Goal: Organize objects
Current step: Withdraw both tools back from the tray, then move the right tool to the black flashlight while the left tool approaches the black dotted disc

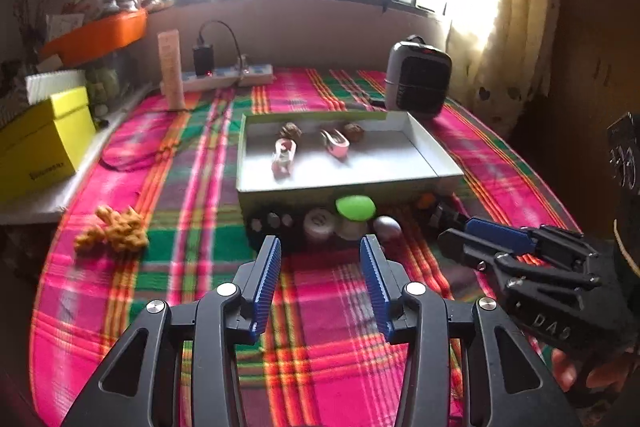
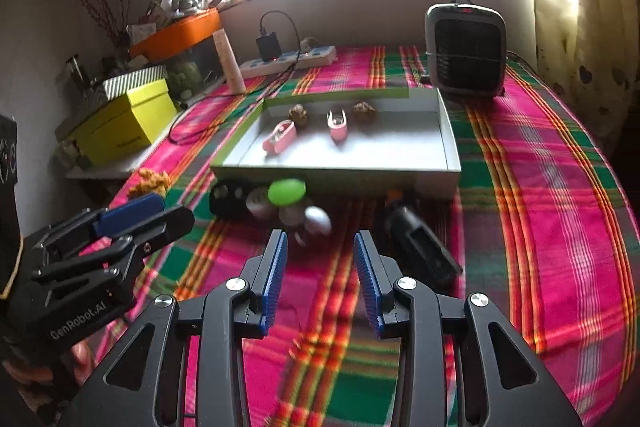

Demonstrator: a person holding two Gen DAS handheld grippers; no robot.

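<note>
A shallow white box lid (image 1: 436, 151) (image 2: 450, 135) lies on the plaid cloth and holds two pink clips (image 1: 335, 143) (image 2: 279, 137) and two brown lumps (image 1: 291, 130) (image 2: 364, 111). In front of it lie a green oval (image 1: 355, 207) (image 2: 286, 191), white round pieces (image 1: 319, 225) (image 2: 317, 219), a black remote-like piece (image 1: 268, 223) (image 2: 229, 199) and a black device (image 2: 422, 249). My left gripper (image 1: 320, 251) is open and empty just short of the pile. My right gripper (image 2: 320, 247) is open and empty, also just short of the pile.
A yellow-brown coral-like lump (image 1: 114, 231) (image 2: 150, 181) lies left on the cloth. A grey heater (image 1: 418, 79) (image 2: 466, 51), a power strip (image 1: 228, 75), a tall tube (image 1: 171, 67), a yellow box (image 1: 40, 143) and an orange tub (image 1: 100, 35) stand around.
</note>
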